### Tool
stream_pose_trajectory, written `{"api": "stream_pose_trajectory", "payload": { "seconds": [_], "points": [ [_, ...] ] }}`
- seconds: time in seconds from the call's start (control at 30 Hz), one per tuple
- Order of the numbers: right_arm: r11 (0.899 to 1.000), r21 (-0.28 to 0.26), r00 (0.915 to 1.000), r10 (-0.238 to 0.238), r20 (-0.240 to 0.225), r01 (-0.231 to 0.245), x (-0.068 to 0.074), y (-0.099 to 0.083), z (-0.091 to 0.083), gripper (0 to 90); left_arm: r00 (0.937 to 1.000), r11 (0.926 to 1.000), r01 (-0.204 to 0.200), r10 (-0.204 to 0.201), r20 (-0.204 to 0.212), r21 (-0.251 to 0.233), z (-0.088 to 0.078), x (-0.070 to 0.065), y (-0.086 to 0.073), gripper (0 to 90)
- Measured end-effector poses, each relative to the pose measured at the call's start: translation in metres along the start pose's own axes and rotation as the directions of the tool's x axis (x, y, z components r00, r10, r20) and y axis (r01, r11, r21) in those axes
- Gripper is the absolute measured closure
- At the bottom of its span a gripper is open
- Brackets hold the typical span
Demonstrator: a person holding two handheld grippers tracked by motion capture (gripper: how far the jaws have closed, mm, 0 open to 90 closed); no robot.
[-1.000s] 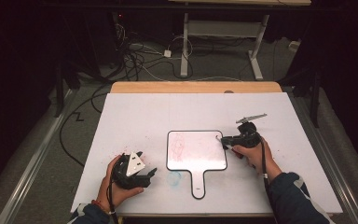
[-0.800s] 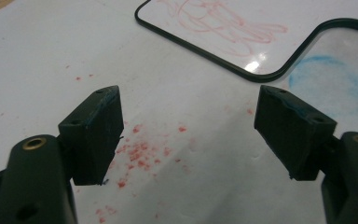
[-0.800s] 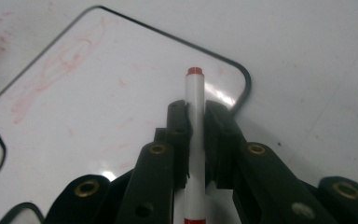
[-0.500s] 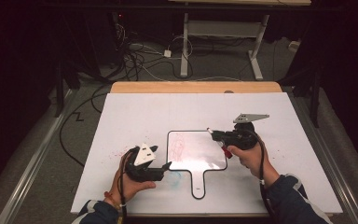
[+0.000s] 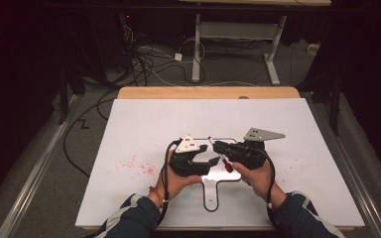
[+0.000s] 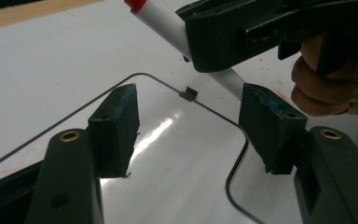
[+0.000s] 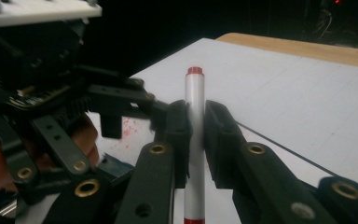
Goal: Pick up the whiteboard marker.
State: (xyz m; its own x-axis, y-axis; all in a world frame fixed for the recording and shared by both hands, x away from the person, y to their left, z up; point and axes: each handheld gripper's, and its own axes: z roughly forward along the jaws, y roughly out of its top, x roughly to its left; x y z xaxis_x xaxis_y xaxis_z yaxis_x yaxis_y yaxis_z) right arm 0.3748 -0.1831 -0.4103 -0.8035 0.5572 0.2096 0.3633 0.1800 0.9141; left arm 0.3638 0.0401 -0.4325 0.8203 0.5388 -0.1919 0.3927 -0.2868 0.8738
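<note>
Marker (image 5: 226, 165) lifted off the worktop (image 5: 144, 124), white-barrelled with red at both ends, at the middle of the high view above the small handled whiteboard (image 5: 212, 194).

Farthest left, at 9 o'clock from the hands: faint red smudges (image 5: 136, 163) on the white sheet.

Next, left tongs (image 5: 212, 161) pointing toward 3 o'clock. Brought in from the near-left edge over the last second and now nose to nose with the other tool. Spread, though just narrowed from near-full width. In the left gripper view, pads (image 6: 116, 126) either side of the marker's lower end (image 6: 168, 23), the right pad just beside it, no firm contact to be seen.

Then right tongs (image 5: 216, 147) pointing toward 9 o'clock, pressed together on the barrel (image 7: 195, 88). Raised from the board's 3 o'clock edge to over it.

Likely meaning: a cap pull or a handover being set up, left closing while right steadies. Next need, by this reading: square closure on the red end before any tug, or the marker twists in the grip.
</note>
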Motion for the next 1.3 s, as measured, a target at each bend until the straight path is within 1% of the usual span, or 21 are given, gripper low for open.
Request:
{"api": "stream_pose_trajectory", "payload": {
  "seconds": [0.03, 0.1, 0.13, 0.17, 0.27, 0.4, 0.5, 0.57, 0.6, 0.73, 0.87, 0.9, 0.93, 1.0, 1.07, 1.1, 1.13, 1.17, 1.2, 1.23, 1.3],
  "points": [
    [1.000, -0.013, 1.0000, 0.005, -0.003, -0.005, 0.000, 0.000, -0.001, 81.5, 0.9998, 1.0000, 0.001, 0.000, 0.019, -0.004, 0.004, 0.000, 0.000, 37.4],
    [1.000, -0.016, 1.0000, 0.000, -0.001, 0.000, 0.000, -0.001, -0.002, 81.5, 0.9997, 0.9999, -0.007, 0.007, 0.023, -0.007, 0.010, -0.002, 0.001, 40.0],
    [1.000, -0.015, 0.9999, 0.002, -0.012, -0.002, 0.000, -0.002, -0.003, 81.5, 0.9995, 0.9999, -0.010, 0.011, 0.029, -0.006, 0.012, -0.002, 0.002, 42.7],
    [1.000, -0.018, 1.0000, 0.005, -0.008, -0.006, 0.000, -0.003, -0.003, 81.5, 0.9991, 0.9999, -0.009, 0.009, 0.042, -0.011, 0.014, -0.002, 0.002, 43.7],
    [1.000, -0.014, 1.0000, -0.006, 0.000, 0.006, 0.000, -0.002, -0.005, 81.5, 0.9978, 0.9991, -0.033, 0.034, 0.057, -0.028, 0.013, -0.001, 0.003, 53.5],
    [1.000, -0.013, 0.9998, -0.019, 0.000, 0.019, 0.001, -0.002, -0.006, 81.5, 0.9972, 0.9981, -0.054, 0.056, 0.050, -0.028, 0.011, -0.001, 0.004, 64.7],
    [1.000, -0.008, 0.9995, -0.030, 0.008, 0.030, 0.003, -0.002, -0.006, 81.5, 0.9967, 0.9969, -0.076, 0.077, 0.025, -0.017, 0.010, -0.001, 0.004, 69.0],
    [0.999, -0.007, 0.9990, -0.041, 0.014, 0.042, 0.004, -0.002, -0.006, 81.5, 0.9966, 0.9968, -0.078, 0.078, 0.024, -0.017, 0.010, -0.001, 0.004, 70.8],
    [0.998, -0.006, 0.9978, -0.059, 0.028, 0.060, 0.007, -0.001, -0.005, 81.5, 0.9962, 0.9962, -0.086, 0.086, 0.013, -0.010, 0.010, -0.001, 0.004, 73.9],
    [0.997, -0.005, 0.9966, -0.073, 0.039, 0.073, 0.008, -0.001, -0.005, 81.5, 0.9958, 0.9958, -0.091, 0.091, -0.004, -0.007, 0.009, 0.000, 0.004, 77.6],
    [0.995, -0.013, 0.9936, -0.097, 0.057, 0.098, 0.012, 0.001, -0.006, 81.1, 0.9911, 0.9912, -0.131, 0.131, -0.024, -0.019, 0.007, 0.000, 0.004, 78.4],
    [0.994, -0.008, 0.9922, -0.107, 0.064, 0.108, 0.013, 0.001, -0.007, 77.6, 0.9883, 0.9882, -0.152, 0.151, -0.020, -0.020, 0.007, 0.001, 0.005, 78.4],
    [0.994, -0.003, 0.9909, -0.113, 0.073, 0.114, 0.014, 0.001, -0.006, 72.3, 0.9865, 0.9866, -0.162, 0.161, -0.029, -0.022, 0.007, 0.001, 0.005, 78.4],
    [0.994, -0.002, 0.9909, -0.112, 0.075, 0.112, 0.014, 0.001, -0.007, 69.0, 0.9851, 0.9852, -0.170, 0.169, -0.032, -0.024, 0.007, 0.005, 0.005, 78.5],
    [0.994, -0.007, 0.9910, -0.107, 0.081, 0.108, 0.014, 0.001, -0.010, 61.0, 0.9852, 0.9853, -0.169, 0.168, -0.035, -0.027, 0.006, 0.009, 0.004, 78.4],
    [0.995, -0.008, 0.9913, -0.102, 0.083, 0.103, 0.013, 0.001, -0.013, 57.6, 0.9869, 0.9856, -0.161, 0.161, -0.009, -0.051, 0.003, 0.018, 0.001, 78.4],
    [0.995, -0.008, 0.9913, -0.102, 0.083, 0.103, 0.013, 0.001, -0.013, 57.6, 0.9869, 0.9856, -0.161, 0.161, -0.009, -0.051, 0.003, 0.018, 0.001, 78.4],
    [0.992, 0.010, 0.9882, -0.126, 0.088, 0.125, 0.011, 0.001, -0.019, 50.2, 0.9847, 0.9836, -0.173, 0.172, -0.024, -0.049, 0.002, 0.022, -0.001, 78.4],
    [0.992, 0.010, 0.9882, -0.126, 0.088, 0.125, 0.011, 0.001, -0.019, 50.2, 0.9822, 0.9816, -0.186, 0.184, -0.039, -0.044, 0.001, 0.026, -0.003, 78.4],
    [0.985, 0.049, 0.9819, -0.166, 0.090, 0.163, 0.010, -0.001, -0.025, 48.1, 0.9833, 0.9822, -0.180, 0.178, -0.036, -0.053, 0.000, 0.031, -0.005, 78.4],
    [0.974, 0.082, 0.9697, -0.221, 0.105, 0.213, 0.010, -0.005, -0.033, 47.4, 0.9847, 0.9845, -0.166, 0.162, -0.063, -0.056, -0.003, 0.041, -0.008, 78.5]
  ]
}}
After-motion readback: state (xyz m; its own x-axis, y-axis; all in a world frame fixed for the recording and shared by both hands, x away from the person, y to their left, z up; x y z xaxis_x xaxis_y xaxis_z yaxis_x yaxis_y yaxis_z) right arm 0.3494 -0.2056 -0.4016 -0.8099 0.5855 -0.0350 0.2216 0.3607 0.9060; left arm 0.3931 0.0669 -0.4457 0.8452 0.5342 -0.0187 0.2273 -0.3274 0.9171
